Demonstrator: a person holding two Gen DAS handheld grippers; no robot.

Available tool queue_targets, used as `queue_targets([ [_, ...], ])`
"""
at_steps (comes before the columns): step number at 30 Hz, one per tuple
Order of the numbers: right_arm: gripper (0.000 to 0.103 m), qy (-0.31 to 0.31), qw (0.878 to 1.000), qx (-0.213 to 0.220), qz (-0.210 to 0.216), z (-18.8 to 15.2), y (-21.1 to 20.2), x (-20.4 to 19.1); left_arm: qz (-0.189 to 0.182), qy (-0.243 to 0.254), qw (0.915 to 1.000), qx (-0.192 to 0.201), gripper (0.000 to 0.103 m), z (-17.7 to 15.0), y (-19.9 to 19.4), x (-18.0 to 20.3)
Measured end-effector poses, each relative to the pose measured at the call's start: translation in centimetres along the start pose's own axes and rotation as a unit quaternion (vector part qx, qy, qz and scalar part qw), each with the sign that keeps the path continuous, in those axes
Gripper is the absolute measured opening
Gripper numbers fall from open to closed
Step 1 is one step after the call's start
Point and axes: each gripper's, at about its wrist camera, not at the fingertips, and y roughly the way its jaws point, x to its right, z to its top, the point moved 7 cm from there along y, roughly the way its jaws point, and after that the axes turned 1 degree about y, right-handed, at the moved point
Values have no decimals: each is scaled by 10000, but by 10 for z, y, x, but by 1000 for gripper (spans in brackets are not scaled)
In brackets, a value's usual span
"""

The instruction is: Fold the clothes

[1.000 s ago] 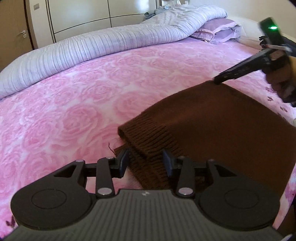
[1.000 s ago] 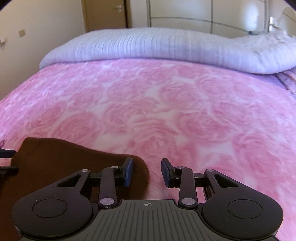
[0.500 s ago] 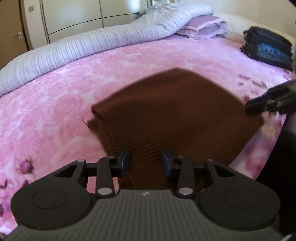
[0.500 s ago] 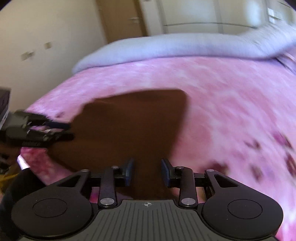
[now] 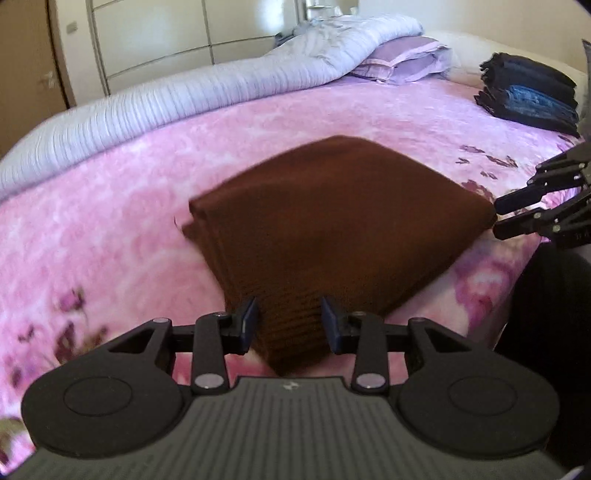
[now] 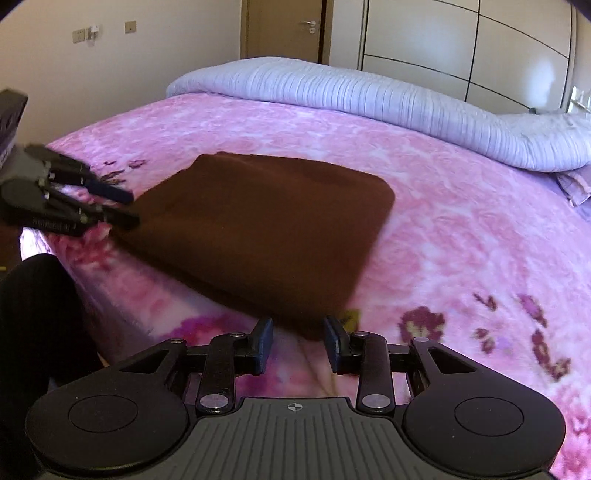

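A brown knitted garment (image 5: 332,221) lies folded into a thick flat rectangle on the pink floral bedspread (image 5: 110,229), near the bed's front edge. My left gripper (image 5: 290,325) is open, with the garment's ribbed near corner between its fingers. My right gripper (image 6: 298,341) is open, with the garment's other near corner (image 6: 317,328) just at its fingertips. The garment fills the middle of the right wrist view (image 6: 266,229). Each gripper shows in the other's view: the right one (image 5: 502,216) at the garment's right corner, the left one (image 6: 129,208) at its left corner.
A rolled lilac striped duvet (image 5: 184,99) runs along the far side of the bed, with pillows (image 5: 402,59) at the head. A stack of folded dark clothes (image 5: 528,96) sits at the right. A wardrobe (image 6: 461,48) and door (image 6: 284,29) stand behind. My dark-clad leg (image 6: 33,332) is beside the bed edge.
Both grippers have pulled back toward the bed's front edge. The garment, whose far part was held up by the right gripper a second ago, now lies folded flat and released.
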Motion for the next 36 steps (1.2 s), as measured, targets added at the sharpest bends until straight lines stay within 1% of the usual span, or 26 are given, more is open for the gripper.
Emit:
queue_targets([
  [2,34,74,9999,18,-79,0,4,5,40,-4,10000,30,35,-2,0,-1],
  [5,34,425,9990,50,-132,-1,4,18,30,-73,10000,50,40,-9,5,-3],
  [10,33,729,9970,-29,-273,-10,9,29,102,-151,9997,137,40,-16,5,-2],
  [13,33,879,9953,-94,-400,-19,8,32,201,-167,9995,185,40,-16,2,-2],
  [15,33,902,9950,-71,-424,-21,-1,30,402,-213,9986,281,41,-14,-8,-2],
  [18,33,863,9960,66,-216,-22,-21,27,633,-360,9962,484,40,-17,-25,-4],
  [20,33,838,9962,165,-179,-20,-29,27,593,-582,9947,602,37,-19,-33,-6],
  [22,33,901,9954,322,-41,-15,-35,28,557,-740,9921,847,37,-18,-41,-7],
  [25,33,930,9939,527,275,0,-34,20,742,-674,9915,826,36,-14,-41,-8],
  [28,33,863,9932,592,517,12,-24,10,613,-674,9921,861,36,-10,-40,-3],
  [29,33,845,9931,590,564,15,-21,7,514,-643,9923,923,36,-8,-40,1],
  [32,33,821,9934,506,624,18,-10,1,297,-377,9938,1000,36,-5,-37,16],
  [36,33,804,9937,413,664,17,3,-1,271,-309,9978,524,36,-14,-13,23],
])
